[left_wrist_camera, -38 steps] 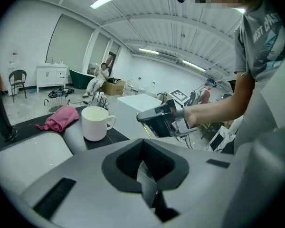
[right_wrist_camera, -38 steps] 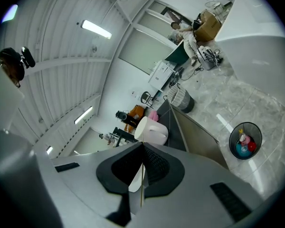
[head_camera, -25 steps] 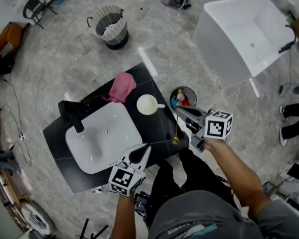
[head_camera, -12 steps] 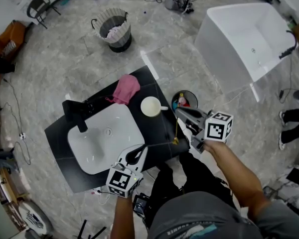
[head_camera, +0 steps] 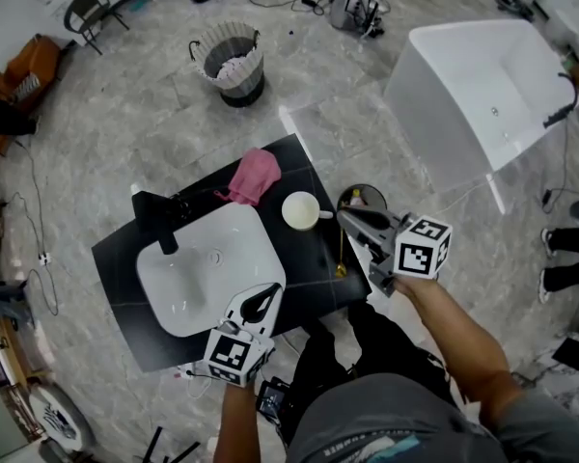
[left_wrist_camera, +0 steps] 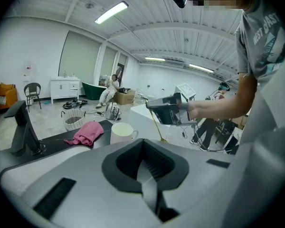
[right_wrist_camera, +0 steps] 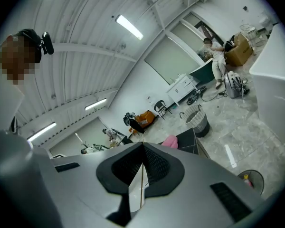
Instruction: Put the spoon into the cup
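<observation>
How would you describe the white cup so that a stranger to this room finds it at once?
Find the black counter holding the white rectangular sink basin. Beside the basin, next to the crumpled pink cloth, stands the round white cup; unlike its neighbours, it is small, open-topped, with a side handle.

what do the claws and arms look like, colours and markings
The left claw and right claw are pale grey shells with black ribbed pads, tapering to a point. Each carries a white cube with black square markers. The person wears a grey short-sleeved T-shirt.
</observation>
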Available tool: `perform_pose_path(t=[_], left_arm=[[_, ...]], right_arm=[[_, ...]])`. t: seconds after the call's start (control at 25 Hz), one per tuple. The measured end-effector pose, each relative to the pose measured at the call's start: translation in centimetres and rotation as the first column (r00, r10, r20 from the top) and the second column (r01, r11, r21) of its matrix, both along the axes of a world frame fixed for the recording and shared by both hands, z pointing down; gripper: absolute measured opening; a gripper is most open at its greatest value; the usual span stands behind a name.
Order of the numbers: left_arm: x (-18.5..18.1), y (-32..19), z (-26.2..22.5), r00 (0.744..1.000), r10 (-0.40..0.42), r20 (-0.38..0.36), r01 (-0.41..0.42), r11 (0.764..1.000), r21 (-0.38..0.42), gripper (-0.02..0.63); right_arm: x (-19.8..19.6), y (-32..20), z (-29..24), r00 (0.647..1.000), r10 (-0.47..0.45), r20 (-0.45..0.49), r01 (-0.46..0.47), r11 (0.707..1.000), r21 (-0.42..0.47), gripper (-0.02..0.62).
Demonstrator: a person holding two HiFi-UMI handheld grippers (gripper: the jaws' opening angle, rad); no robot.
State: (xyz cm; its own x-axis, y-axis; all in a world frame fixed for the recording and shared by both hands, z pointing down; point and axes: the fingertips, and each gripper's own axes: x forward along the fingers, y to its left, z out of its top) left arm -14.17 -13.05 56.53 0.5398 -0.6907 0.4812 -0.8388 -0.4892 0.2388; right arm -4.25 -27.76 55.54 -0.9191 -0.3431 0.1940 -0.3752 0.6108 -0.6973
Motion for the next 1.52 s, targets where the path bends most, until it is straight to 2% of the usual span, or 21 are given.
perform_pose_path(t=[0.36,0.92,1.52], left_arm=[[-0.8,0.3,-0.6,1.0,-0.023,-0.006,0.023,1.0,0.016,0.003],[-2.8,0.8,-1.2,0.998,-0.06,-0.001,0.06,0.998,0.033,0.003],[-5.0,1.6,-2.7,0.994,-0.105,0.001,0.105,0.993,0.048,0.003]], right_arm=[[-2.0,-0.5,-2.3,0.998,-0.054,-0.029,0.056,0.993,0.108,0.032],[-5.8,-0.2,-4.6,0.991,-0.13,-0.009,0.129,0.965,0.23,0.032],[-6.6,0.9,-4.8,0.986,-0.157,-0.054,0.166,0.946,0.277,0.032]])
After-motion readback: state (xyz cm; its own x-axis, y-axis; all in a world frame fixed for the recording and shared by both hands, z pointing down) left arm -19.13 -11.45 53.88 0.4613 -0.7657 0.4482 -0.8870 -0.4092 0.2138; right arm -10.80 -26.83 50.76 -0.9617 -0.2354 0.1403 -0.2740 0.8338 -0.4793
